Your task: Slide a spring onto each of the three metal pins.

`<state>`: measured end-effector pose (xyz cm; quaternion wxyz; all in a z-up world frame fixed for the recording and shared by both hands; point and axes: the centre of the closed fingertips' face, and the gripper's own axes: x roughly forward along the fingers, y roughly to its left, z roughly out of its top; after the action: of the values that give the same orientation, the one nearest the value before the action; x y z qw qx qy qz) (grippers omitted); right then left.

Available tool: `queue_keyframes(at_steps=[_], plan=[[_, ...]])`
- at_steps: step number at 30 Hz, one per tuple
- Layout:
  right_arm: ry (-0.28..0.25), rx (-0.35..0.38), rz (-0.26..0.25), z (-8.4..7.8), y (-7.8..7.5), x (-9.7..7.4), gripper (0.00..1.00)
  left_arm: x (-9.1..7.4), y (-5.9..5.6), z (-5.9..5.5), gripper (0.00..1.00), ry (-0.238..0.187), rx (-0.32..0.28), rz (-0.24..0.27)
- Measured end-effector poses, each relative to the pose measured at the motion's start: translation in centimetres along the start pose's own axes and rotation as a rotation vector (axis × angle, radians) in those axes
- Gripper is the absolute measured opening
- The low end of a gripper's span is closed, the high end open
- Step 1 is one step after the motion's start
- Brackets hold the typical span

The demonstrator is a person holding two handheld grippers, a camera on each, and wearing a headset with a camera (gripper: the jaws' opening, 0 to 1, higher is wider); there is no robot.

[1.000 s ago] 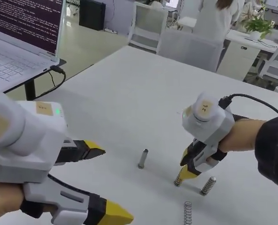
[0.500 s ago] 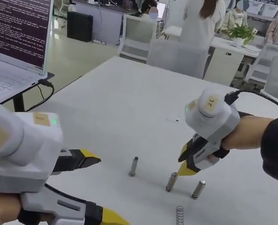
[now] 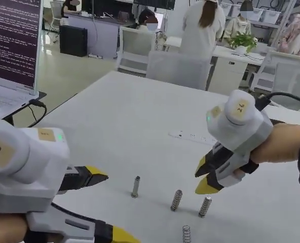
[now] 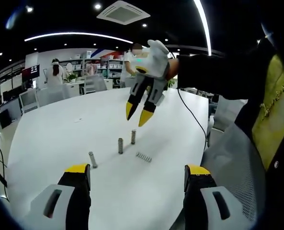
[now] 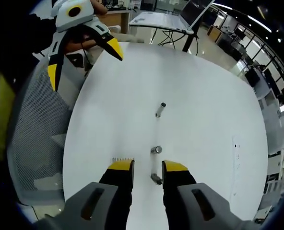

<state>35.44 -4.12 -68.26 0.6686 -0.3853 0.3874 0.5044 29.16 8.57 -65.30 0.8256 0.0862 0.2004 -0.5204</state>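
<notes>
A bare metal pin [image 3: 135, 187] stands on the white table [image 3: 140, 126]. To its right two pins stand upright with springs on them, one [image 3: 176, 200] and the other [image 3: 204, 206]. A loose spring [image 3: 186, 234] lies nearer me. My right gripper [image 3: 202, 178] hovers open just above and right of the sprung pins, holding nothing. My left gripper [image 3: 114, 207] is wide open at the lower left, empty. In the left gripper view the bare pin [image 4: 92, 159], the sprung pins [image 4: 120, 145] and the loose spring [image 4: 143, 156] lie beyond the left gripper [image 4: 136, 170]. The right gripper [image 5: 147, 166] looks down on the bare pin [image 5: 159, 109].
A laptop [image 3: 8, 50] sits on a stand at the far left. A white power strip [image 3: 190, 136] lies farther back on the table. Chairs [image 3: 178, 68] stand at the far edge, with people and desks behind.
My right gripper has lifted up and to the right, away from the sprung pin it was touching. The head camera has tilted up. The left gripper stays put.
</notes>
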Motion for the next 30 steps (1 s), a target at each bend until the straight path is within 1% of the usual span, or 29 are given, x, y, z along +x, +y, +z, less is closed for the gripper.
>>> queue_keyframes(at_steps=[4,6,7,10,16,17,21,22,26,30], plan=[[-0.008,0.005,0.001,-0.4,1.4,0.2,0.22,-0.1,0.0,-0.1,0.77,0.001,-0.001,-0.002],[-0.013,0.02,0.005,-0.6,1.9,0.5,0.22,-0.2,0.0,-0.2,0.77,0.0,-0.003,-0.002],[-0.016,0.031,0.007,-0.9,2.4,0.8,0.22,-0.2,0.0,-0.2,0.77,0.0,-0.006,-0.003],[-0.02,0.057,0.015,-1.5,3.3,1.5,0.22,-0.2,-0.1,-0.2,0.76,0.0,-0.007,-0.004],[-0.032,0.125,0.034,-2.4,4.8,3.0,0.23,-0.2,-0.3,-0.3,0.76,0.002,-0.008,-0.009],[-0.033,0.143,0.036,-2.6,5.0,3.4,0.23,-0.2,-0.3,-0.4,0.76,0.003,-0.008,-0.009],[-0.027,0.177,0.041,-3.1,6.0,4.8,0.23,-0.2,-0.4,-0.4,0.76,0.002,-0.01,-0.01],[-0.028,0.189,0.041,-3.2,6.1,5.1,0.24,-0.2,-0.4,-0.4,0.76,0.002,-0.009,-0.01],[-0.038,0.242,0.014,-3.3,6.1,6.1,0.25,-0.3,-0.4,-0.4,0.76,0.002,-0.011,-0.009],[-0.024,0.279,-0.016,-3.4,5.9,6.9,0.26,-0.3,-0.5,-0.5,0.76,0.004,-0.008,-0.01]])
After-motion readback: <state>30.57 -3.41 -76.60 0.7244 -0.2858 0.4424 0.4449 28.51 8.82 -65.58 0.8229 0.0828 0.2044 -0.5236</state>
